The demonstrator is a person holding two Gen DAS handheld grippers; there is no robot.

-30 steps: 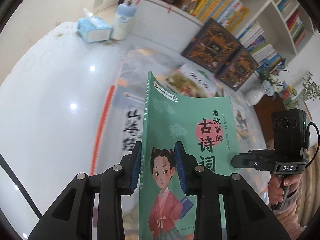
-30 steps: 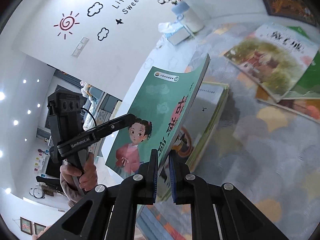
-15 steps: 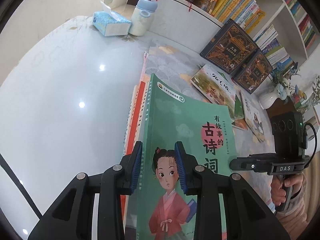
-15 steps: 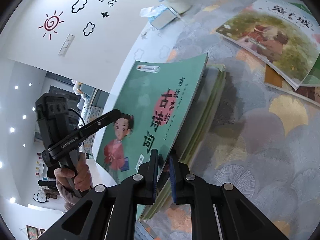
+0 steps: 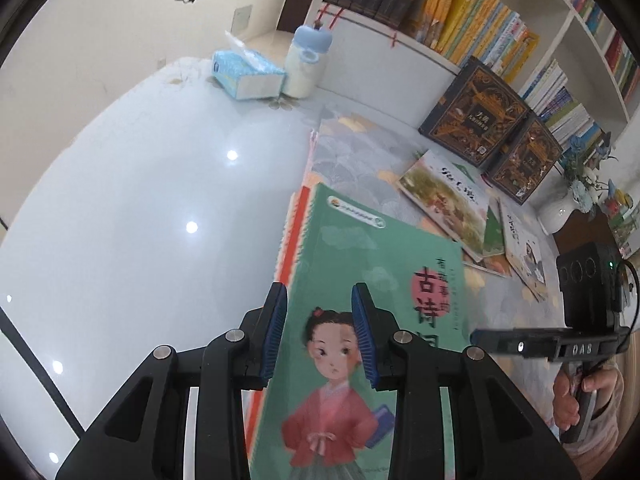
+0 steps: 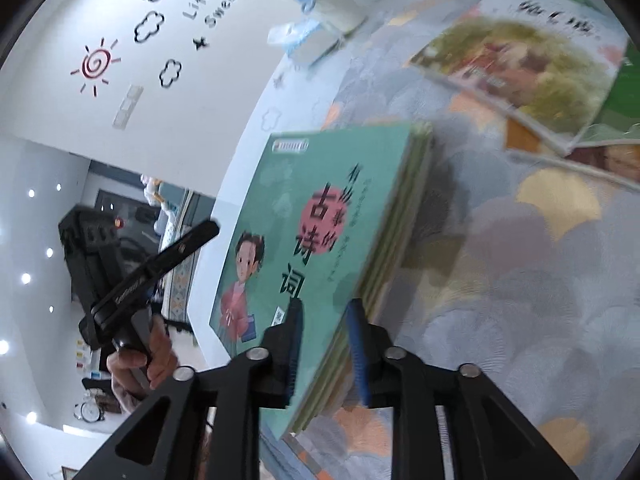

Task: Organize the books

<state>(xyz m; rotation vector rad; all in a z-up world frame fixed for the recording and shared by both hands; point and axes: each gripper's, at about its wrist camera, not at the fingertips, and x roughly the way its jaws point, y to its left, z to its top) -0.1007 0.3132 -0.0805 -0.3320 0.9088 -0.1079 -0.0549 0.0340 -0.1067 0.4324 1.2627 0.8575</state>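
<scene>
The green book [image 5: 360, 288] with the girl in a red robe on its cover lies flat on top of a stack of books [image 6: 400, 216] at the left edge of the patterned mat [image 5: 352, 160], its cover facing up. My left gripper [image 5: 320, 328] straddles the near left part of that book: one blue pad sits off the spine side, the other over the cover. These jaws have just been opening a little, and I cannot tell whether the pads press on the book. My right gripper [image 6: 324, 344] has the book's near right corner between its fingers, together with the edges of the books under it. These jaws have just been opening too, and a gap shows between the pads and the pages, so they stand loose around the corner.

Further along the mat lie a picture book [image 5: 444, 196] with a green landscape cover and more thin books beside it. Two dark ornate volumes [image 5: 472, 112] lean against the white bookcase [image 5: 380, 48], whose shelves are full of upright books. At the far end of the glossy white table [image 5: 140, 200] stand a blue tissue pack [image 5: 244, 76] and a blue-lidded tub [image 5: 308, 60], touching each other.
</scene>
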